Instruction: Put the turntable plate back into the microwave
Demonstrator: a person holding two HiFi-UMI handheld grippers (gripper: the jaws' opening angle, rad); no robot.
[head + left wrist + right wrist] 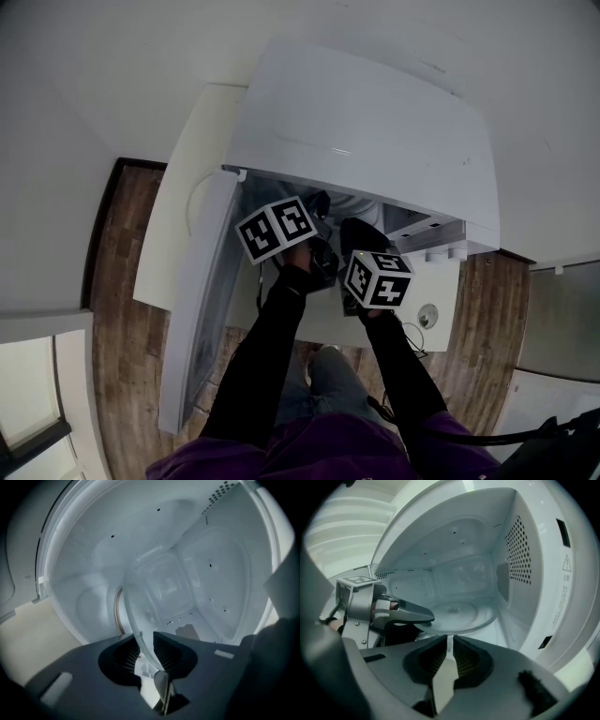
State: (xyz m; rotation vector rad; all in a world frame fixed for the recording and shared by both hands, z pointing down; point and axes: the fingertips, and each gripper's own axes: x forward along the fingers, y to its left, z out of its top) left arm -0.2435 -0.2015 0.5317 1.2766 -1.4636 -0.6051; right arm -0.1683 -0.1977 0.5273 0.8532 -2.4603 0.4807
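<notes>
While within the microwave [375, 131], clear glass turntable plate [459, 613] clamped by left claw [146, 640] and right claw [449, 640].

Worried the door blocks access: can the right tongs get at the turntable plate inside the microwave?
Yes, apparently: the door stands swung open, and the right tongs are shut on the turntable plate's near rim inside the microwave, with the left tongs gripping the rim alongside.

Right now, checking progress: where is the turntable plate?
The turntable plate is inside the microwave, mid right gripper view, held by left hand-held gripper and right hand-held gripper.
</notes>
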